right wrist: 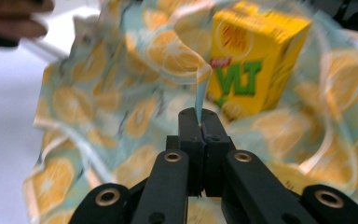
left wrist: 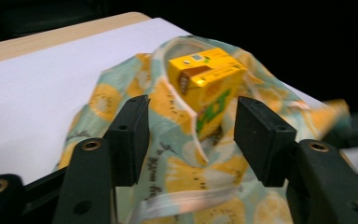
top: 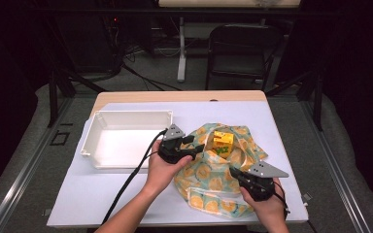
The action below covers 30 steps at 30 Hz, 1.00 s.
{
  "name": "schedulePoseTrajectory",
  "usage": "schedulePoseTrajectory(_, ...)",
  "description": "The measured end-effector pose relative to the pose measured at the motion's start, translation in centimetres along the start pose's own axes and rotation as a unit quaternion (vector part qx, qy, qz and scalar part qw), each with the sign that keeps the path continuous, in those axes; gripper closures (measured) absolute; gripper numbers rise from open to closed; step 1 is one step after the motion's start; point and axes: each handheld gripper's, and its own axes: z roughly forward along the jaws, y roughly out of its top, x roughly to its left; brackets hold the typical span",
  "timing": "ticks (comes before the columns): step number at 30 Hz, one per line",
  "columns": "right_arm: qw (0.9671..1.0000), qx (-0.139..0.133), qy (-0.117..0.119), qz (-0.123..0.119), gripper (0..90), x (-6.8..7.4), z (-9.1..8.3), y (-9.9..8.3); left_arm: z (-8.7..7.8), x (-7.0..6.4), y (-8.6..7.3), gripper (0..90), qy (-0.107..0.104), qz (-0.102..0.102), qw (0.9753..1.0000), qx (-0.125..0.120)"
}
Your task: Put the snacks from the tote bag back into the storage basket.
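The juice box (top: 223, 143) sits in the bag (top: 209, 170); the right gripper (right wrist: 200, 122), jaws clamped on the bag's rim, should hold it taut while the open left gripper (left wrist: 190, 135) closes squarely on the box.

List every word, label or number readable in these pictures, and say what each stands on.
"VLT": green letters on the front of the yellow carton.
Small dark script on the lemon-print cloth bag: too blurred to read.
Carton's brown emblem and other small print: too small to read.

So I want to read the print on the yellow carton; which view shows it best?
The right gripper view: the carton is close, with green letters facing the camera. The left gripper view shows it angled, half inside the lemon-print bag, its print blurred. The high view shows it small and far off.
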Motion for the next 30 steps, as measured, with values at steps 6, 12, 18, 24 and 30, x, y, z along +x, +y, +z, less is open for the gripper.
schedulePoseTrajectory(6, 0.9995, -0.028, -0.014, -0.001, 89.7, -0.7, 0.1, 2.3, 0.4, -0.8, -0.2, 36.6, -0.028, 0.030, 0.9991, 0.013)
schedulePoseTrajectory(12, 0.9992, -0.037, -0.013, -0.005, 89.7, -0.8, 0.9, 4.2, 1.4, -2.1, -0.7, 33.1, -0.032, 0.067, 0.9969, 0.028)
schedulePoseTrajectory(18, 0.9992, -0.034, -0.005, -0.021, 89.5, -0.5, 1.6, 5.1, 1.9, -2.2, 0.0, 62.4, -0.006, 0.076, 0.9968, 0.022)
schedulePoseTrajectory(24, 0.9996, -0.027, -0.006, -0.005, 68.9, -0.9, 1.6, 4.4, 1.8, -1.3, 1.1, 89.5, -0.013, 0.031, 0.9993, 0.014)
schedulePoseTrajectory(30, 0.9998, -0.011, 0.013, -0.006, 41.1, -1.2, 1.2, 2.5, 1.5, -0.1, 1.9, 89.9, -0.016, -0.007, 0.9998, 0.004)
